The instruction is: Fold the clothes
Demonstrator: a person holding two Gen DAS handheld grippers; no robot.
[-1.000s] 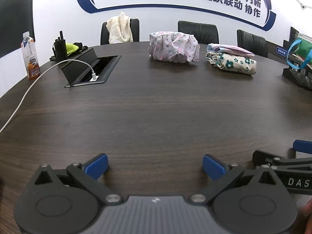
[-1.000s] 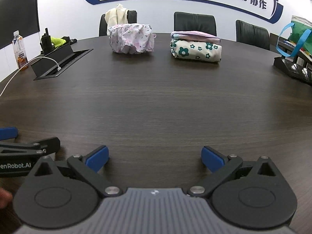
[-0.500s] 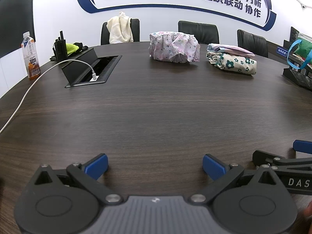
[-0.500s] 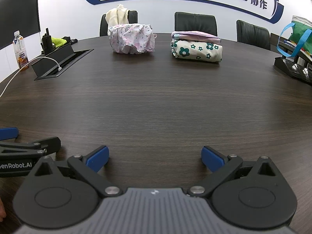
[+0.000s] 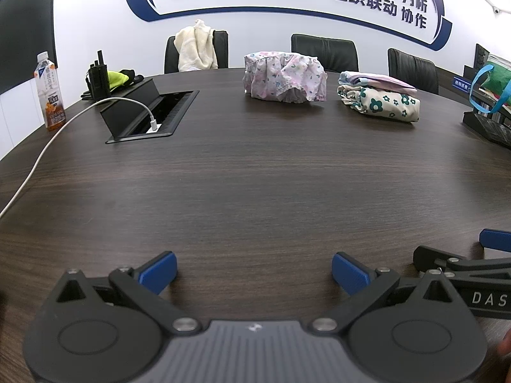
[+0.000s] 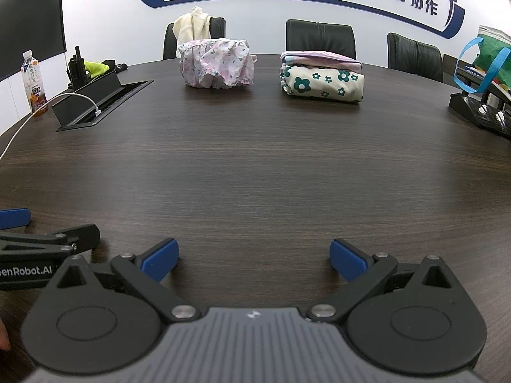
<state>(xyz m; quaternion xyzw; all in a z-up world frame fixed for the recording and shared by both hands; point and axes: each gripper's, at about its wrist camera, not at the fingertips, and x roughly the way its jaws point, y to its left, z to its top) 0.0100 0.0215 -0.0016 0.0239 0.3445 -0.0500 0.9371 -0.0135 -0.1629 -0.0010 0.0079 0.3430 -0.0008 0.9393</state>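
A crumpled pink floral garment (image 5: 284,76) lies at the far side of the dark wooden table (image 5: 255,175); it also shows in the right wrist view (image 6: 217,63). To its right sits a folded stack, a cream garment with green flowers under a pink one (image 5: 380,99), also in the right wrist view (image 6: 322,76). My left gripper (image 5: 254,271) is open and empty, low over the near table edge. My right gripper (image 6: 254,258) is open and empty beside it. Each gripper shows at the edge of the other's view.
An open cable box (image 5: 150,111) with a white cable sits at the left, with a drink bottle (image 5: 51,95) and a radio beyond. A cream cloth (image 5: 194,46) hangs on a chair. A black tray and a bag (image 6: 485,63) stand at the right.
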